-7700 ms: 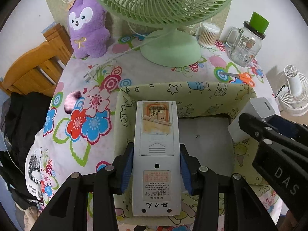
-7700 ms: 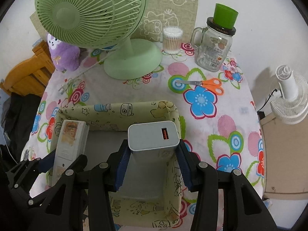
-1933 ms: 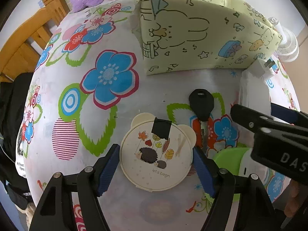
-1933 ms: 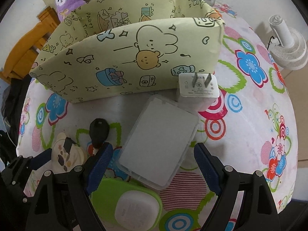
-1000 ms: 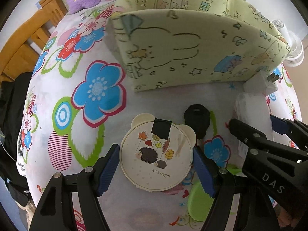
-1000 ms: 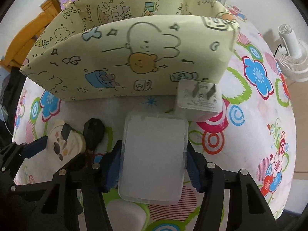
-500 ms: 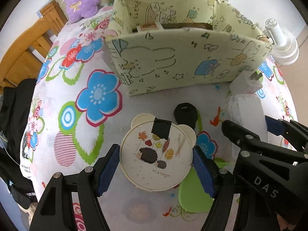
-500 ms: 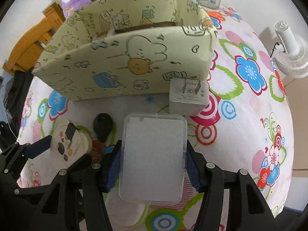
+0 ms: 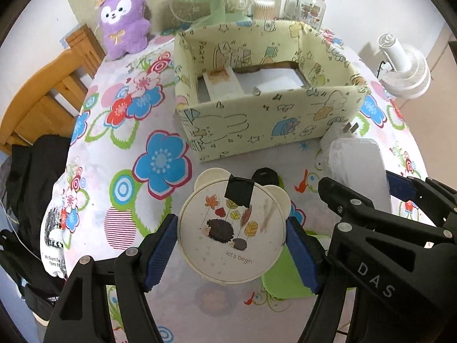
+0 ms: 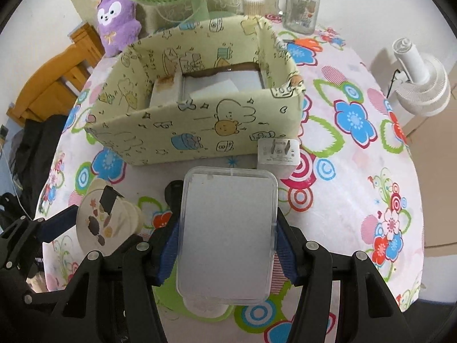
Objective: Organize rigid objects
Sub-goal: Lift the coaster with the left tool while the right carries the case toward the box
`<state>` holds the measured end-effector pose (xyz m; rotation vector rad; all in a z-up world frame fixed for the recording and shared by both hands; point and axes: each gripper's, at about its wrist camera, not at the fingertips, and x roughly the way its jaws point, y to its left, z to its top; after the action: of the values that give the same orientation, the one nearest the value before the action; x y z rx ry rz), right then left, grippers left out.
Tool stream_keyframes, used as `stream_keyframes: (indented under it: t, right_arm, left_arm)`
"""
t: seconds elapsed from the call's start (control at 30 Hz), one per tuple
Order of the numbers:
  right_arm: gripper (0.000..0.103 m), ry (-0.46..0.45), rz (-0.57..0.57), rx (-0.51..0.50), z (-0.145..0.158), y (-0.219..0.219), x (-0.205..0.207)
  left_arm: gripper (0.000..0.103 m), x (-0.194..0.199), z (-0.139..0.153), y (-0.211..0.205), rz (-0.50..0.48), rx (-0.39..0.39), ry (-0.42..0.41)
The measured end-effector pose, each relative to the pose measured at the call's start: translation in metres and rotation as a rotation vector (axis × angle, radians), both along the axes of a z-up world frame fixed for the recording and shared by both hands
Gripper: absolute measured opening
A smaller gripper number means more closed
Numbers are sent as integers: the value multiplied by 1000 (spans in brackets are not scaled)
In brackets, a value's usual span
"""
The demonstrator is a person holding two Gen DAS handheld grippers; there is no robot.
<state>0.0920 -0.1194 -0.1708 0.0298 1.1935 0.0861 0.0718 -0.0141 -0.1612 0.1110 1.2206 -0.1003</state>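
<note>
both pieces look light, stiff and smooth, best pinched across their edges. the left gripper (image 9: 232,238) clamps the round hedgehog-print case (image 9: 232,230) by its rim; the right gripper (image 10: 227,237) squeezes the clear plastic box (image 10: 227,228) across its long sides. both hang above the bench (image 10: 342,200), just short of the patterned storage bin (image 10: 200,131) (two items already inside).

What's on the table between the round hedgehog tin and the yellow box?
In the left wrist view, a black key fob lies between the round tin and the box; otherwise bare tablecloth.
</note>
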Motion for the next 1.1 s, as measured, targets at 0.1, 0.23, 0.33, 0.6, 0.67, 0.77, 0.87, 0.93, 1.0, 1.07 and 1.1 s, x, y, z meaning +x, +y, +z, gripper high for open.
stream_keyframes:
  t: [0.1,0.23,0.33,0.6,0.67,0.77,0.87,0.93,1.0,1.07,1.1]
  right_arm:
    - [62,-14,-5,-8,6,2,-5]
    - [62,-32,-18,-4,14,4,-8]
    - [62,-47,-26,-3,22,5,-10]
    - [62,-93,-29,-13,49,8,-13]
    - [62,-99,-26,-15,55,9,-14]
    - [62,-104,-17,-11,62,12,-13]
    - [62,-117,0,-11,71,14,-12]
    - [62,-123,6,-13,74,15,-11]
    - [62,-126,10,-13,78,14,-10]
    - [62,-126,12,-17,80,12,-8]
    - [62,-127,13,-19,82,11,-7]
  left_arm:
    - [77,-2,6,2,-11,-2,-12]
    - [77,-4,16,2,-29,-7,-28]
    - [77,-5,26,2,-42,-12,-44]
    - [77,-5,49,5,-54,-30,-85]
    - [77,-5,53,5,-52,-31,-90]
    - [77,-4,59,5,-48,-29,-95]
    - [76,-3,64,3,-50,-22,-105]
    - [76,-2,68,0,-51,-26,-111]
    - [77,0,70,-2,-50,-32,-113]
    - [77,2,71,-3,-45,-41,-113]
    - [76,4,72,-4,-42,-46,-114]
